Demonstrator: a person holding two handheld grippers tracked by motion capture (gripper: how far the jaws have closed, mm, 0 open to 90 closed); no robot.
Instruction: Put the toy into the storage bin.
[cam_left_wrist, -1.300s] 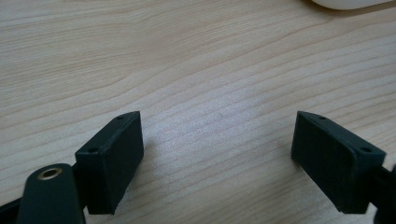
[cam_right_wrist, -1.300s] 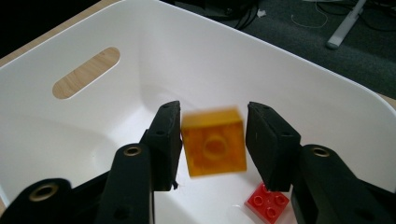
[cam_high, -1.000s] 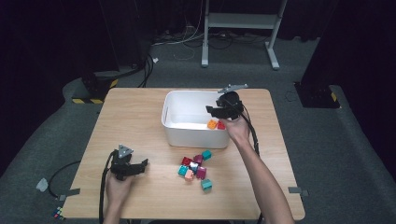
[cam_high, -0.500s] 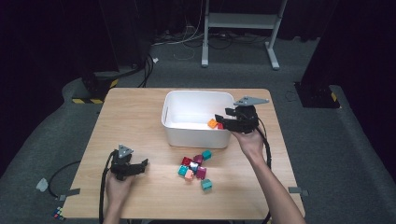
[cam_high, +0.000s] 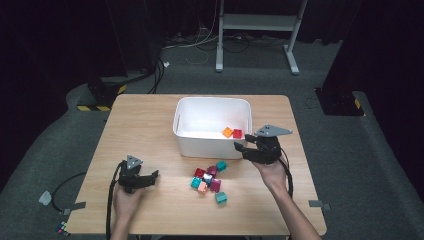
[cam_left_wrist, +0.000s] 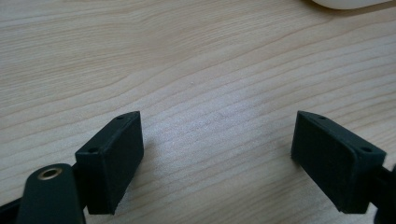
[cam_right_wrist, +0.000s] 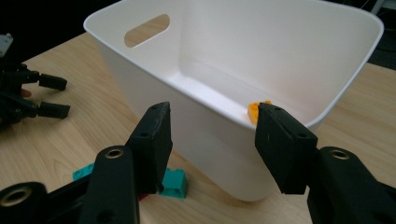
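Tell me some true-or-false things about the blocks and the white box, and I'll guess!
1. The white box has two blocks inside, an orange block and a red block. True.
2. The right gripper is holding a teal block. False: nothing sits between its open fingers.
3. A pile of blocks lies on the table in front of the box. True.
4. The left gripper is reaching into the box. False: it rests low over bare table, far from the box, fingers wide apart.
5. The box is lying tipped on its side. False: it stands upright, opening upward.
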